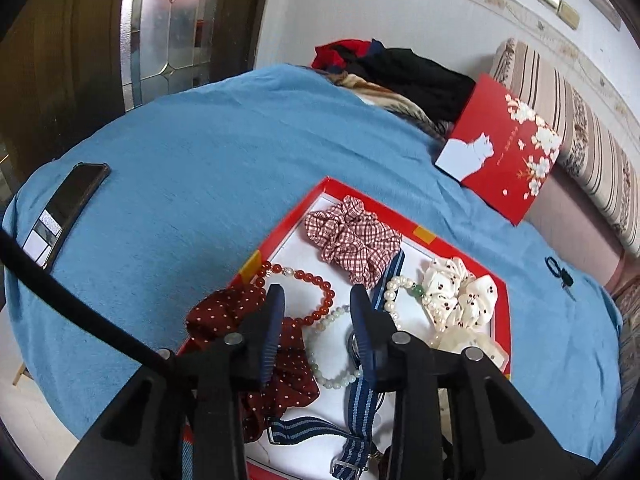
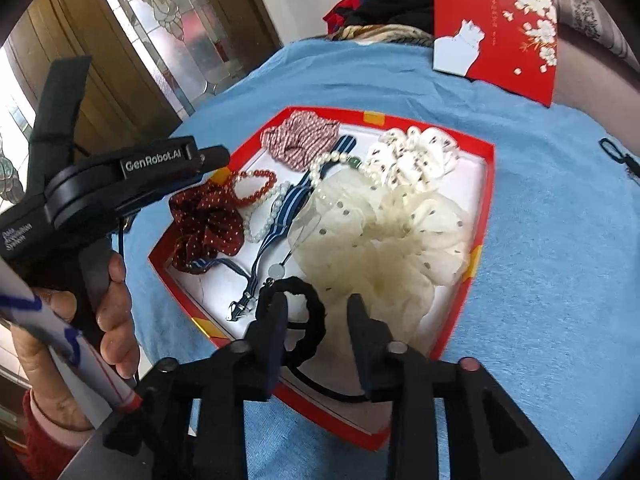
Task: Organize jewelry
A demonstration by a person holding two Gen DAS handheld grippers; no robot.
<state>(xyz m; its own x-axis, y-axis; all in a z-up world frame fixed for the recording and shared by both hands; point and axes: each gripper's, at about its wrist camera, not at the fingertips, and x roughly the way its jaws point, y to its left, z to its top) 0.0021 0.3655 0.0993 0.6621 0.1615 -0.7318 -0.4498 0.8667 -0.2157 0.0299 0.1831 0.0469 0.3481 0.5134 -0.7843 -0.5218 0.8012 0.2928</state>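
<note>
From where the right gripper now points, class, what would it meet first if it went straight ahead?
Most likely the black hair tie lying in the red box: it sits partly between the open fingers of the right gripper. Just past it lies the cream dotted scrunchie. Depth is hard to judge here.

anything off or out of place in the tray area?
Mostly fine. One small dark hair tie lies alone on the blue blanket, outside the red tray that holds the other scrunchies and bracelets. The red lid leans tilted against the sofa, off the tray.
</note>
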